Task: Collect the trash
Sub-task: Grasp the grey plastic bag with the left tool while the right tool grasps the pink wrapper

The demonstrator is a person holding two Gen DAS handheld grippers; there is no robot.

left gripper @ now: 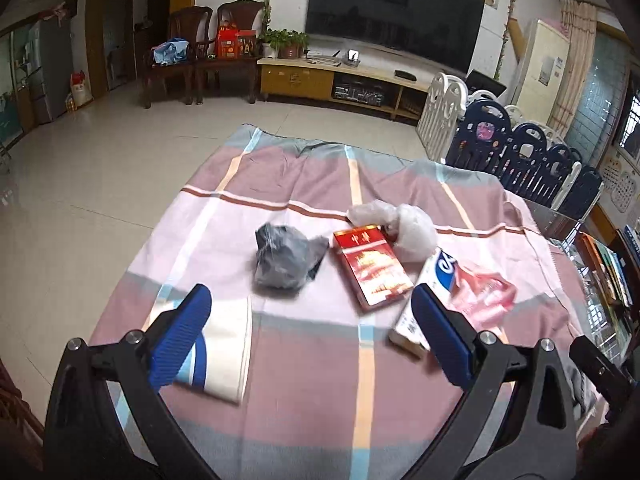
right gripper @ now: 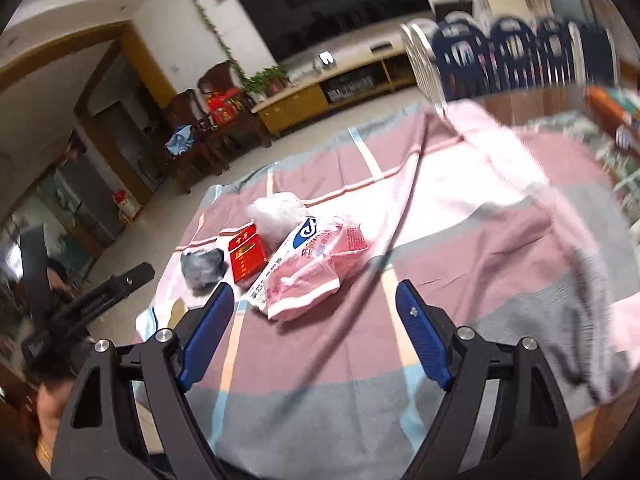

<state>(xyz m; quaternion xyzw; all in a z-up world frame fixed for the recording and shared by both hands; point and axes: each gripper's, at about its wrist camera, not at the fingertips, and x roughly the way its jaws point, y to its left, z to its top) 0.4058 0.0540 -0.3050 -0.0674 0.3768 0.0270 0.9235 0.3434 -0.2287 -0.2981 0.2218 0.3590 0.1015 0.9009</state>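
Collection not yet begun: left gripper (left gripper: pixel 312 334) and right gripper (right gripper: pixel 316 330) with jaws wide and empty above cloth-covered table (left gripper: pixel 304 400), where black bag (left gripper: pixel 286 258), red cigarette pack (left gripper: pixel 370 266), white box (left gripper: pixel 424 300), pink wrapper (right gripper: pixel 316 276) and clear plastic wad (left gripper: pixel 400 222) lie clustered, uncollected.

From my screen the room looks evenly lit by soft daylight, with only weak shadows under the things on the striped cloth (left gripper: pixel 304 360). The floor tiles (left gripper: pixel 100 184) show a pale glare. The right wrist view is smeared by motion blur, strongest at the playpen fence (right gripper: pixel 520 52). Both views bend strongly and darken at the corners.
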